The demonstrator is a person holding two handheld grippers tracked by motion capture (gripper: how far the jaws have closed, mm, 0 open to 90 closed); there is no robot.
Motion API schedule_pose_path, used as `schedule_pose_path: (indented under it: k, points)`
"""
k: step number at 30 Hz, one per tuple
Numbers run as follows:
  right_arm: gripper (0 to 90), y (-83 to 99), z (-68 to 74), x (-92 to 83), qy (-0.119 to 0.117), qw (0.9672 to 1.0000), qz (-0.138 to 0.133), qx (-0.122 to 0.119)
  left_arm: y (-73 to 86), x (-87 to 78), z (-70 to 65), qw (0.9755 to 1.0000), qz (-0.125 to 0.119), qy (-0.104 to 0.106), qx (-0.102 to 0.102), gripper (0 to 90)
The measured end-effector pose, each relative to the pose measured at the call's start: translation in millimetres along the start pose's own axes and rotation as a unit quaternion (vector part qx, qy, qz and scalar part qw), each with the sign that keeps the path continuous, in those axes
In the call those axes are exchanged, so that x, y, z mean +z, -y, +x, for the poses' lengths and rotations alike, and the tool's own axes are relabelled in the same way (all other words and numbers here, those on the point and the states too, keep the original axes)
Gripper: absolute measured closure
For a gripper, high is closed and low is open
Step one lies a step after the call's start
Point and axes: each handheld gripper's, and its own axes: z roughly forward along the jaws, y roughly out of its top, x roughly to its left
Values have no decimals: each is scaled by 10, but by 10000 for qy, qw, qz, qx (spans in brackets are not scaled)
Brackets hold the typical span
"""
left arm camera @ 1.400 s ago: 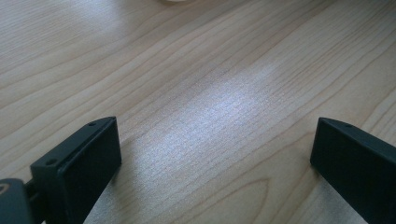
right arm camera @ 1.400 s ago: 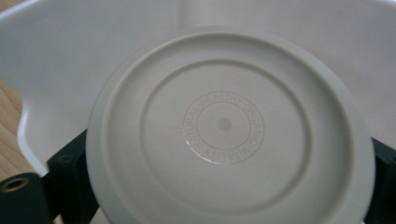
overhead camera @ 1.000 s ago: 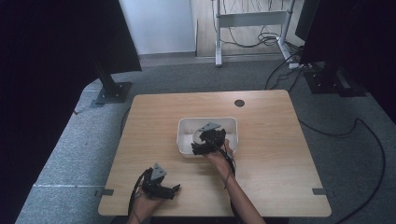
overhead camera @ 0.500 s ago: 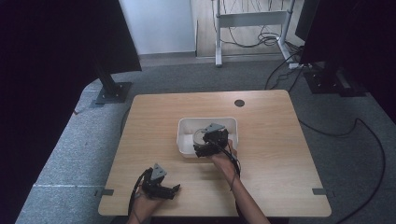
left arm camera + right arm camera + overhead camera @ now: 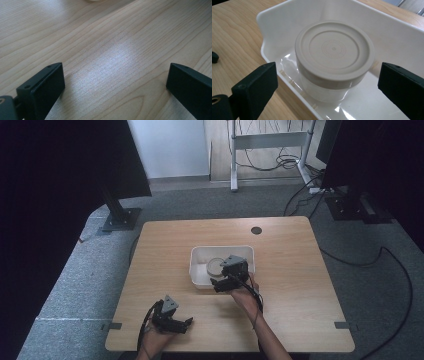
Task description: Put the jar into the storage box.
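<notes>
Right gripper: jaws wide apart, nothing held. Jar with beige lid stands upright in white tub, ahead of and between the jaws. Left gripper: jaws wide apart over bare wooden table.

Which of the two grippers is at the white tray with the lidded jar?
The right gripper, open at the white plastic tray with the beige-lidded round jar ahead of its jaws. The left gripper faces bare wooden table.
</notes>
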Motion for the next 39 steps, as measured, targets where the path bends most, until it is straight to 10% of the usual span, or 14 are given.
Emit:
schedule_pose_path:
  k: [39]
  points:
    - [47,583,-144,-745,130,9995,-285,-95,2,-1,-4,10000,-6,-12,-21,16]
